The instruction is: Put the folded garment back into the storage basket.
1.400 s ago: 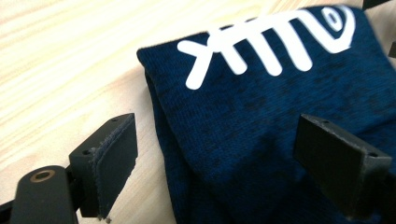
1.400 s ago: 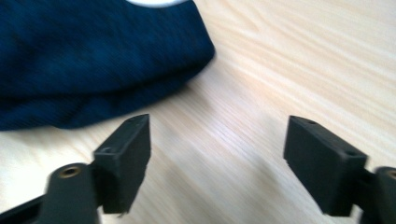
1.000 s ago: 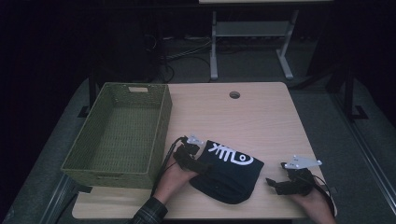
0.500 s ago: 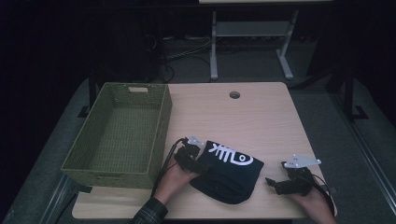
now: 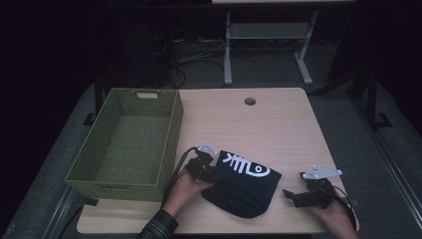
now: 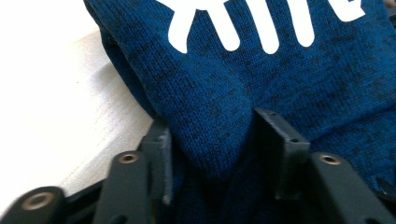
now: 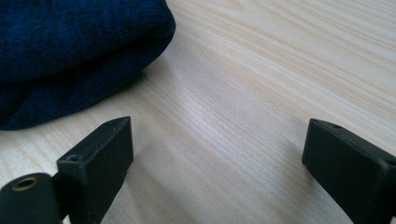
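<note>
Between the left gripper's just-closed, clamping jaws bunches a dark-blue knit cloth, white-printed.

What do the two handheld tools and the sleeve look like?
Both tools, left and right, are black with two blocky jaws and brass-coloured pivot pins. Each carries a grey three-cornered plate on top and trails a black cable. The left forearm wears a dark plaid sleeve.
</note>
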Motion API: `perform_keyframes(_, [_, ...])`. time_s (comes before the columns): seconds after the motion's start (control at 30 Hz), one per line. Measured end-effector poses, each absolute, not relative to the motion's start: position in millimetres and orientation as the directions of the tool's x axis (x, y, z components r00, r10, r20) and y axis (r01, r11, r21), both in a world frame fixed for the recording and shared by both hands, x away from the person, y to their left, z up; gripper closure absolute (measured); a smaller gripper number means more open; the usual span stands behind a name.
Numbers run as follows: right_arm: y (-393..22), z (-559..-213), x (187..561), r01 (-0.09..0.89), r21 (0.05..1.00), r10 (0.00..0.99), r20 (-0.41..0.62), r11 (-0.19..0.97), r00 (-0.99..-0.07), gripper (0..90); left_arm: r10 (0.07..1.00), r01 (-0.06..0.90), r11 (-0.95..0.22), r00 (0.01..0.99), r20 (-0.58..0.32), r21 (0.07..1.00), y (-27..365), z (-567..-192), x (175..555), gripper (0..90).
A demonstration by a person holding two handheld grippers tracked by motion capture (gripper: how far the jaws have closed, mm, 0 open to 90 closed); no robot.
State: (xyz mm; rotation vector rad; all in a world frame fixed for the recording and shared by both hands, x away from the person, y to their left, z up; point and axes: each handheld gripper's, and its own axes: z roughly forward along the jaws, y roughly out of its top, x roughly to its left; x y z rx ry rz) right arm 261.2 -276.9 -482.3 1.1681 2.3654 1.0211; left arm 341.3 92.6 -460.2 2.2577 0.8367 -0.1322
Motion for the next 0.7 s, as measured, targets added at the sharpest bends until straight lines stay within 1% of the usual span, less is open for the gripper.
perform_keyframes(0.03, [-276.9,-482.4,261.2,0.563,0.716,0.785,0.033,0.413,-0.619,8.5,0.528,0.606,-0.537,0.784,-0.326,0.587,92.7,-460.1,341.8,57.2])
perform_keyframes(0.07, [-276.9,-482.4,261.3,0.563,0.716,0.786,0.033,0.413,-0.618,8.5,0.526,0.608,-0.537,0.783,-0.332,0.585,92.8,-460.3,342.3,61.3])
perform_keyframes(0.1, [-276.9,-482.4,261.3,0.563,0.716,0.786,0.033,0.413,-0.618,8.5,0.526,0.61,-0.537,0.782,-0.335,0.582,92.8,-460.2,342.7,61.3])
perform_keyframes(0.17, [-276.8,-482.4,261.4,0.563,0.717,0.786,0.033,0.412,-0.617,8.5,0.527,0.612,-0.535,0.78,-0.337,0.582,92.4,-459.9,342.6,65.9])
perform_keyframes(0.3, [-276.9,-482.4,261.4,0.562,0.716,0.786,0.032,0.413,-0.618,8.5,0.537,0.593,-0.555,0.791,-0.294,0.583,88.0,-456.0,339.1,67.9])
perform_keyframes(0.53, [-276.9,-482.3,261.5,0.562,0.716,0.786,0.031,0.413,-0.618,8.5,0.546,0.603,-0.553,0.783,-0.296,0.575,87.5,-453.0,338.7,68.6])
perform_keyframes(0.57, [-276.7,-482.3,261.3,0.565,0.716,0.787,0.034,0.411,-0.616,8.5,0.543,0.592,-0.569,0.792,-0.28,0.571,86.6,-450.3,337.8,69.5])
perform_keyframes(0.7, [-276.8,-482.3,261.3,0.565,0.715,0.787,0.034,0.412,-0.616,8.5,0.534,0.574,-0.585,0.804,-0.26,0.573,85.2,-445.7,336.7,70.1])
